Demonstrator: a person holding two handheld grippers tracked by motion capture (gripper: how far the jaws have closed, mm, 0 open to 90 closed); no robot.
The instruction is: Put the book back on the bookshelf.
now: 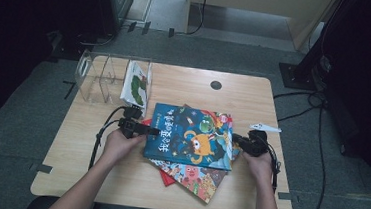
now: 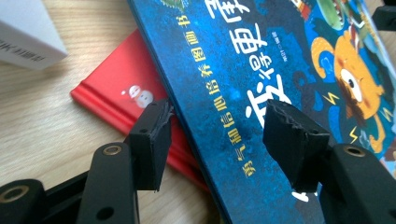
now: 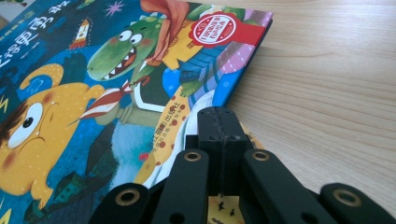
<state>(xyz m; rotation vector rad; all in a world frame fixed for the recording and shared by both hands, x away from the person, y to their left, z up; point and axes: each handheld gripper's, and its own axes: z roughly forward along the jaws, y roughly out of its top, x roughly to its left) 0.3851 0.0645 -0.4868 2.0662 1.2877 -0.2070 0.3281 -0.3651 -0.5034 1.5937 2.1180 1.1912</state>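
Observation:
A blue picture book [image 1: 191, 135] with a yellow monster on its cover lies on top of a small stack in the middle of the table. Under it are a red book [image 2: 126, 93] and another colourful book [image 1: 195, 178]. My left gripper [image 1: 144, 130] is at the blue book's left edge. Its jaws [image 2: 219, 109] are open and straddle the spine, one pad over the red book and one over the blue cover [image 2: 243, 70]. My right gripper [image 1: 238, 140] is at the book's right edge. It is shut [image 3: 219, 116], pads together, just off the cover [image 3: 93, 93].
A clear acrylic book stand [image 1: 98, 75] is at the table's back left, with a white caterpillar book [image 1: 137, 83] upright in its right slot. A small white paper shape [image 1: 264, 127] lies right of the stack. A cable hole [image 1: 216, 85] is near the far edge.

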